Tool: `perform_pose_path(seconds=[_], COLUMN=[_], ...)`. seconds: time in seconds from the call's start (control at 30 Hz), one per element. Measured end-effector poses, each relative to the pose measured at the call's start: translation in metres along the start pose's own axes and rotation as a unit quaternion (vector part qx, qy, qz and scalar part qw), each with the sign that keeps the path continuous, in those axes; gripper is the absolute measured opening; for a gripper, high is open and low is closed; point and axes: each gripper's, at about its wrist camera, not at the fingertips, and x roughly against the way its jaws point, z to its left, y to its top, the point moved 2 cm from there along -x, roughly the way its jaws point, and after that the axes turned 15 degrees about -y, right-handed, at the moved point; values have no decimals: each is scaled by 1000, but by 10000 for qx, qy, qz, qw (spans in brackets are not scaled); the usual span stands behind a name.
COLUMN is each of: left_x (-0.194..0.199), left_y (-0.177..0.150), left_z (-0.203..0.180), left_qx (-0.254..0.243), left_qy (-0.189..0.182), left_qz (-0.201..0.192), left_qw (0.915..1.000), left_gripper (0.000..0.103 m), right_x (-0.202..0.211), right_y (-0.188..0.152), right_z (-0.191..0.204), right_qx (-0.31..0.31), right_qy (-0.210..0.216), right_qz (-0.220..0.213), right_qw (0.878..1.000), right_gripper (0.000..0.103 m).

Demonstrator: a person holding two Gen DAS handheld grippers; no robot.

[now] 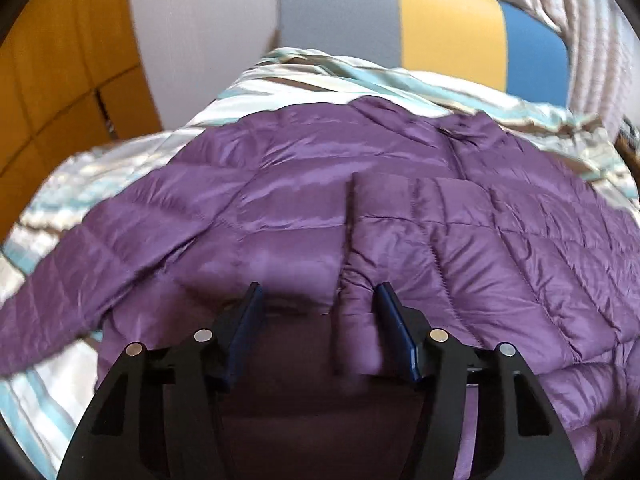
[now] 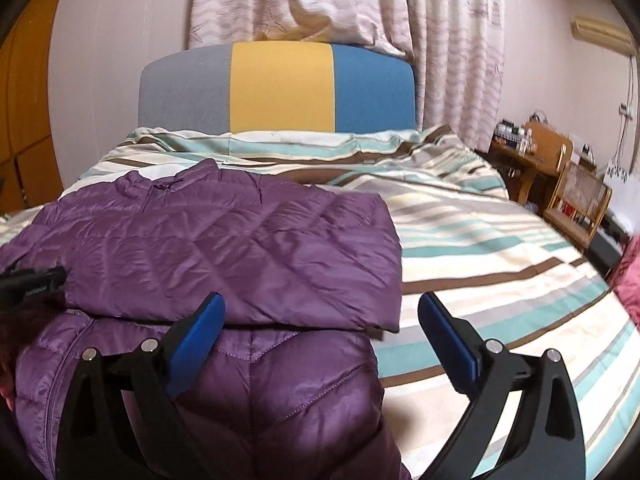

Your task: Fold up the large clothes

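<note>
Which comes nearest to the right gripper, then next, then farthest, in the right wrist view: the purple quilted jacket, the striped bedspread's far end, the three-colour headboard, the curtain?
From the right gripper:
1. Purple quilted jacket, just ahead, to the left.
2. Striped bedspread, far end, mid-picture.
3. Three-colour headboard, behind the bedspread.
4. Curtain, behind the headboard, at the top.

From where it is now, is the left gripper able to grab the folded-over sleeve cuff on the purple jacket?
Probably yes. The left gripper is open right over the purple jacket, and the sleeve cuff already lies between its fingers with nothing on top.
</note>
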Motion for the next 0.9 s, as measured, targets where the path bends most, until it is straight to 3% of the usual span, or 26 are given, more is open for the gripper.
perform_pose_path(seconds=[0.13, 0.3, 0.37, 0.5, 0.63, 0.8, 0.9], left_x=[3, 2, 4, 6, 2, -2, -1], left_y=[-3, -4, -5, -6, -6, -5, -4], left_z=[8, 4, 5, 12, 11, 9, 8], left_qx=[147, 76, 119, 307, 300, 244, 227], left_qy=[-86, 31, 72, 12, 6, 36, 21], left_qz=[-89, -123, -173, -226, -166, -95, -58], left_qw=[9998, 9999, 9998, 9993, 9994, 9997, 9997], left_gripper=[59, 59, 59, 59, 60, 65, 78], right_x=[-8, -3, -17, -72, -111, -114, -114], right_y=[-2, 20, 32, 48, 36, 25, 23], right_z=[-11, -14, -10, -12, -4, 7, 7], right_qx=[-249, -256, -302, -597, -527, -214, -163], right_qy=[150, 612, 784, 625, 545, 291, 242], right_qz=[234, 31, 163, 826, 1399, 1265, 1226], right_qw=[9993, 9978, 9963, 9928, 9873, 9913, 9920], right_gripper=[96, 61, 53, 49, 48, 48, 49])
